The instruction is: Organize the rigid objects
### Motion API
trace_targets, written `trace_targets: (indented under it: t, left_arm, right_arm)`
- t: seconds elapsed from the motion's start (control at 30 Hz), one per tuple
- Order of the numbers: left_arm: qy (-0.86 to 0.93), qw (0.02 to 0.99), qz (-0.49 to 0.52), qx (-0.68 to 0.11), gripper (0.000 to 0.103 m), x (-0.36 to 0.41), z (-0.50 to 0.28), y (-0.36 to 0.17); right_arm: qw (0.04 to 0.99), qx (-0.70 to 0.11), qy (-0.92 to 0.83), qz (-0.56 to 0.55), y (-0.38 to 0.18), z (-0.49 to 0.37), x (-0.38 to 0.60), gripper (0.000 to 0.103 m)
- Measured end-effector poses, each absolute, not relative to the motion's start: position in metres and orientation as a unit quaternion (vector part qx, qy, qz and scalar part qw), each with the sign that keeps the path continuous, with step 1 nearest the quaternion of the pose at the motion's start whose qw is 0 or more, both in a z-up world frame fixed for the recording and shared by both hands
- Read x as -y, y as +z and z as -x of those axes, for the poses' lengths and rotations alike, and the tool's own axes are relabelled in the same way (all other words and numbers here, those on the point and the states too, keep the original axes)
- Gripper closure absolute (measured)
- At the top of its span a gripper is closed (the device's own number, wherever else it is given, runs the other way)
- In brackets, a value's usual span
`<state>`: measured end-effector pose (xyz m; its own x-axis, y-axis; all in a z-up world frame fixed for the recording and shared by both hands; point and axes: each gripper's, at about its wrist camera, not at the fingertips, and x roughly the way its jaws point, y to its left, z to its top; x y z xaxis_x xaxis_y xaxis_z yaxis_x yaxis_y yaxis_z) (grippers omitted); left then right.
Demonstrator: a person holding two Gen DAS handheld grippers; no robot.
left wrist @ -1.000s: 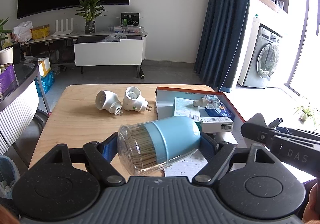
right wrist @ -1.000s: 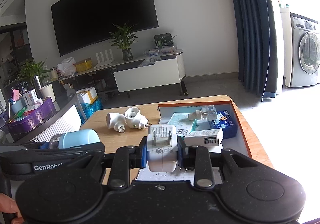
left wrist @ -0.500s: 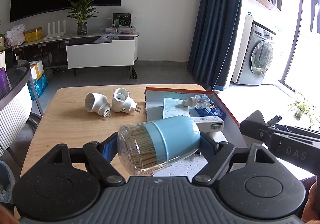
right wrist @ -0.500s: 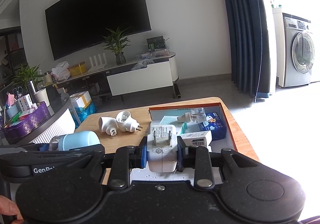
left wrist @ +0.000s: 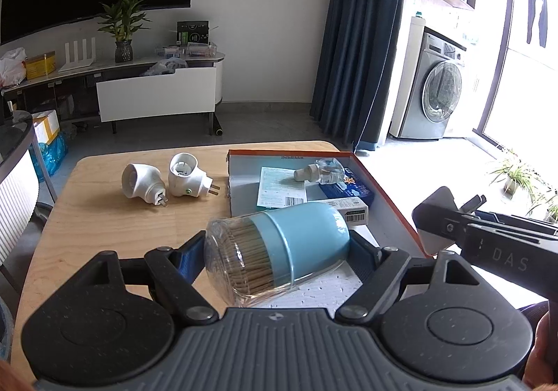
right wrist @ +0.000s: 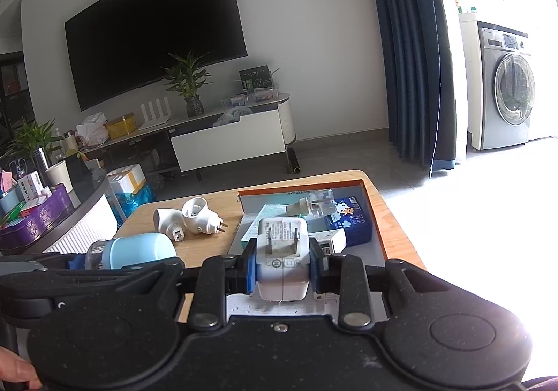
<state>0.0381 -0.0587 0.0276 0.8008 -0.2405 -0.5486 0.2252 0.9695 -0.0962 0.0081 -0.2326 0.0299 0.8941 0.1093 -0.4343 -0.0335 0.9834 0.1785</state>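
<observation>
My left gripper (left wrist: 277, 249) is shut on a toothpick jar (left wrist: 275, 246) with a light blue cap, held on its side above the wooden table (left wrist: 104, 227). In the right wrist view my right gripper (right wrist: 282, 267) is shut on a white plug adapter (right wrist: 282, 260), prongs pointing forward, over the near end of the orange-rimmed box lid (right wrist: 375, 216). The same jar (right wrist: 130, 251) shows at the left there. Two white plug-in units (left wrist: 167, 183) lie on the table left of the box lid (left wrist: 390, 202).
In the lid lie a clear refill bottle (left wrist: 321, 171), a blue carton (left wrist: 348, 187), a white barcoded box (left wrist: 352, 211) and a teal leaflet (left wrist: 280, 187). A dark round side table (right wrist: 52, 216) with clutter stands at the left. TV stand and washing machine are beyond.
Both grippers keep their grip with little movement. The views shifted slightly, so the table and lid sit a little further left in the left wrist view than before.
</observation>
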Motion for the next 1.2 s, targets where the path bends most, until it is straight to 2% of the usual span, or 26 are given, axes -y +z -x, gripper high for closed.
trace_targets:
  t: [1.2]
  left_arm:
    - [-0.153,0.929,0.008,-0.337,0.020,0.087,-0.063,-0.004]
  right_arm:
    - [0.959,-0.268,0.005,-0.094,-0.003,-0.038,0.252,0.068]
